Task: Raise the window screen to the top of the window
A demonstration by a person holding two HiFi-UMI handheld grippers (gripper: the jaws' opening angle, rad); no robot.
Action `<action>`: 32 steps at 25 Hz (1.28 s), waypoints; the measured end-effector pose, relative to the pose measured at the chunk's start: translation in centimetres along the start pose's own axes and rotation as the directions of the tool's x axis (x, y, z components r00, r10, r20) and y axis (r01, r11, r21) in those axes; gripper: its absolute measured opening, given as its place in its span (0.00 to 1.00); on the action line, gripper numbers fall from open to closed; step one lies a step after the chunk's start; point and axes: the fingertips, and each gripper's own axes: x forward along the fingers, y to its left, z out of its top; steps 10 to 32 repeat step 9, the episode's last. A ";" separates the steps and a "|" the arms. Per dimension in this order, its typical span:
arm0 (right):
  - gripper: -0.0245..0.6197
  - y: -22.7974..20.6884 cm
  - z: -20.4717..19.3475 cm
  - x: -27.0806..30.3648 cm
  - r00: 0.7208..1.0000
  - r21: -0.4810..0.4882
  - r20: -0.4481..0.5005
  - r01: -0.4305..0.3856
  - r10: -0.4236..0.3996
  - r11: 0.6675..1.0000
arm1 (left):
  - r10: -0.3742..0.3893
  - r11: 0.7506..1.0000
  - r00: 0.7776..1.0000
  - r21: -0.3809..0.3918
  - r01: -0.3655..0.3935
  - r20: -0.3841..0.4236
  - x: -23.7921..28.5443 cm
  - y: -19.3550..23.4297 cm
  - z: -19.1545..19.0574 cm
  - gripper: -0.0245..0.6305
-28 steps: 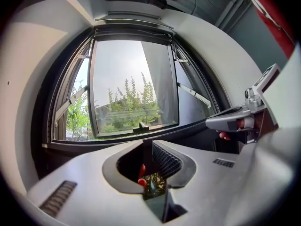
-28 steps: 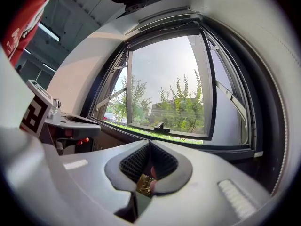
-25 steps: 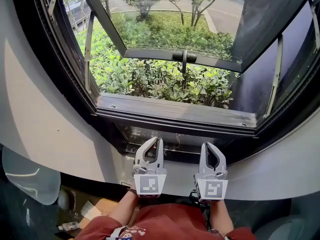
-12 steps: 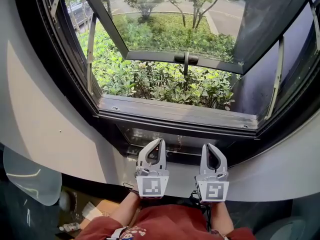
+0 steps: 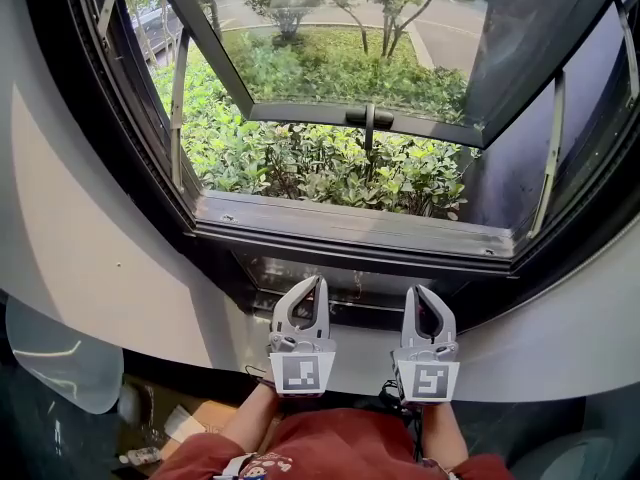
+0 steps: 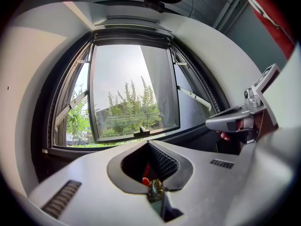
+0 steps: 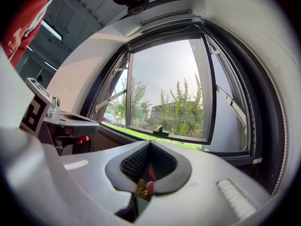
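1. The dark window frame [image 5: 350, 226] spans the head view from 9 through 12 to 3 o'clock. Its glazed sash [image 5: 300, 110] is swung outward, held by slim metal stays [image 5: 178, 98] at 10 and 3 o'clock. The gap below the sash looks onto green shrubs [image 5: 320, 168].
2. The sill is a stepped, flat metal ledge with a dark glossy recess under it. A smooth white wall [image 5: 80, 248] curves round the frame at 8 and 4 o'clock.
3. The left gripper [image 5: 319, 281] and right gripper [image 5: 412, 291] sit side by side at 6 o'clock, close together but apart. They point at the recess, their tips just short of it. Each one's jaws are pressed together with nothing between them.
4. The window screen cannot be made out in any view.
5. Each gripper carries a cube [image 5: 300, 372] with black-and-white square markers. These are patterns, not words. Print on the red sleeve [image 5: 330, 448] is too small to read.
6. The jaws are pale grey moulded plastic, arched, with ribbed black pads. A black lever handle [image 5: 369, 118] sits on the sash's lower rail at 12 o'clock.
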 end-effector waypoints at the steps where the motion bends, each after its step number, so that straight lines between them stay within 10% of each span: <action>1: 0.05 -0.1 0.2 0.0 1.000 -0.001 -0.003 0.007 -0.007 1.000 | 0.005 1.000 1.000 -0.004 -0.005 0.000 0.0 0.1 0.0 0.05; 32: 0.05 0.1 -0.4 -0.1 0.999 -0.006 0.031 -0.016 0.016 1.000 | 0.028 1.000 1.000 -0.005 -0.028 -0.013 0.2 0.9 -0.3 0.05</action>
